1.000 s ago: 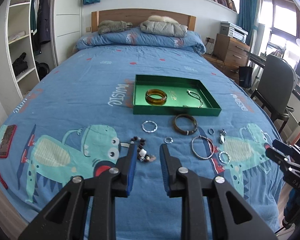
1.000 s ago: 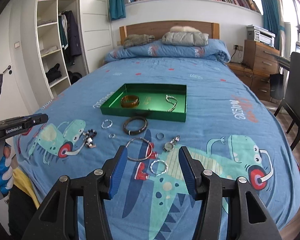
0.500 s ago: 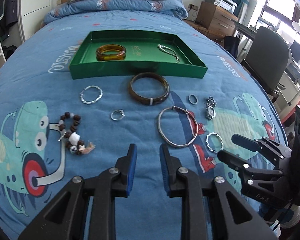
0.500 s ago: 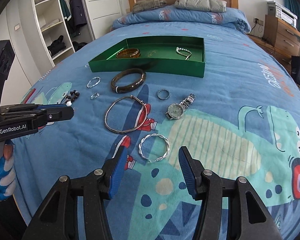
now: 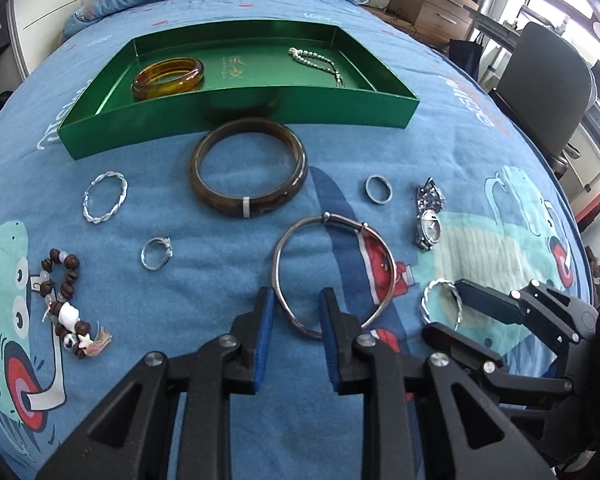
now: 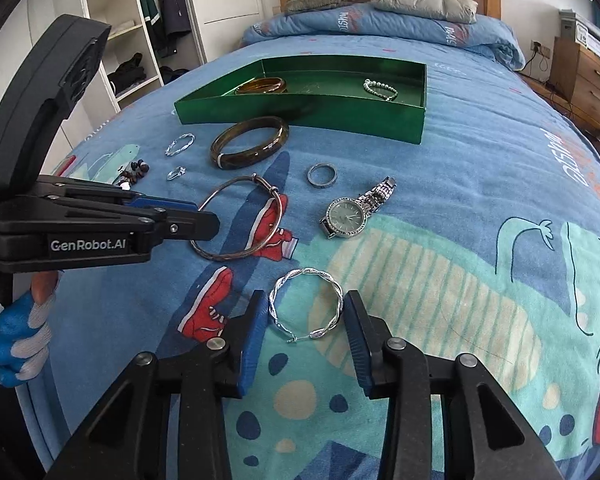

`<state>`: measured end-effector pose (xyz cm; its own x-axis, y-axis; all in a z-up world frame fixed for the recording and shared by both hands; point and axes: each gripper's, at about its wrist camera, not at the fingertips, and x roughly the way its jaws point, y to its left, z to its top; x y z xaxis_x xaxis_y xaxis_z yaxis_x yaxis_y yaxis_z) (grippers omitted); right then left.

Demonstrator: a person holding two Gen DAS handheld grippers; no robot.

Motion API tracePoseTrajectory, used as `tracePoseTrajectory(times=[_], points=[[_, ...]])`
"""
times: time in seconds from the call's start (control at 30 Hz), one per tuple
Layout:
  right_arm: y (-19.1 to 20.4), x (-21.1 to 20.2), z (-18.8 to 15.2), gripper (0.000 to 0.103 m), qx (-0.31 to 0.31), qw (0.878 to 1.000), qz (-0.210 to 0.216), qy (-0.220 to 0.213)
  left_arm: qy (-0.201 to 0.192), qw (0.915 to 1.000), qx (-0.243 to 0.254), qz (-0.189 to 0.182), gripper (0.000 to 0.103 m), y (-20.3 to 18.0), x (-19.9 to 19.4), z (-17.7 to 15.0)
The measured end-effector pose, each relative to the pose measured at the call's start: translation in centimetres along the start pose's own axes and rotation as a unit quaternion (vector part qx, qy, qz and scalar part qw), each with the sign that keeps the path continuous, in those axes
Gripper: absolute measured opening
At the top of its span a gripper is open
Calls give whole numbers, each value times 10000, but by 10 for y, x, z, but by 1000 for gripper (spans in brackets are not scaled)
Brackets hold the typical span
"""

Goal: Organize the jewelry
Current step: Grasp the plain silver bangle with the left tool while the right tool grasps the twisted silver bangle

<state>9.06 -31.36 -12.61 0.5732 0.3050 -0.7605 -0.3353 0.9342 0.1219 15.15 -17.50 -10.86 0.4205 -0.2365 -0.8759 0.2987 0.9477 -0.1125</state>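
- A blue cartoon-print bedspread point(image 5: 380, 40) is scattered with jewelry; a shallow green tray point(image 5: 236, 116) sits farther back on it.
- The tray already holds an amber bangle point(image 5: 168, 78) and a beaded chain point(image 5: 318, 64).
- The rest lies loose in front of the tray: a dark brown bangle point(image 5: 248, 172), a small twisted silver hoop point(image 5: 104, 196), two rings point(image 5: 156, 253) point(image 5: 378, 189), a wooden bead bracelet point(image 5: 66, 300) and a wristwatch point(image 6: 350, 210).
- The left gripper point(image 5: 296, 312) is spread, its blue fingers on either side of the near rim of a thin silver bangle point(image 5: 332, 268). It has not closed on it.
- The right gripper point(image 6: 304, 312) is also spread wide, with a twisted silver bracelet point(image 6: 306, 304) lying flat between its fingers, apparently untouched.
- The step in hand looks like two pick-ups at once, one piece per gripper.
- Next, each gripper likely needs to settle lower and close on its metal rim. Both pieces are thin and lie flat on soft cloth, so a pinch may slip or catch fabric. After that comes a lift and carry to the tray.
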Motion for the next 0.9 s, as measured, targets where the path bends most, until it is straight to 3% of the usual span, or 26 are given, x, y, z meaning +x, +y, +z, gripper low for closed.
tracePoseTrajectory(times=[0.1, 0.3, 0.5, 0.77, 0.9], points=[[-5, -5, -2, 39, 135, 9999, 13, -102, 9, 9998, 135, 135, 21, -6, 4, 2], [-15, -22, -5, 38, 401, 9987, -27, -327, -34, 9993, 121, 348, 4, -8, 4, 4], [-19, -43, -13, 38, 538, 9972, -191, -485, -269, 9964, 400, 701, 3, -21, -6, -3], [-19, -67, -23, 38, 748, 9938, -435, -704, -835, 9813, 1125, 1317, 3, -46, -34, -15], [-18, -78, -26, 38, 843, 9917, -518, -820, -1103, 9747, 1298, 1451, 3, -54, -54, -15]])
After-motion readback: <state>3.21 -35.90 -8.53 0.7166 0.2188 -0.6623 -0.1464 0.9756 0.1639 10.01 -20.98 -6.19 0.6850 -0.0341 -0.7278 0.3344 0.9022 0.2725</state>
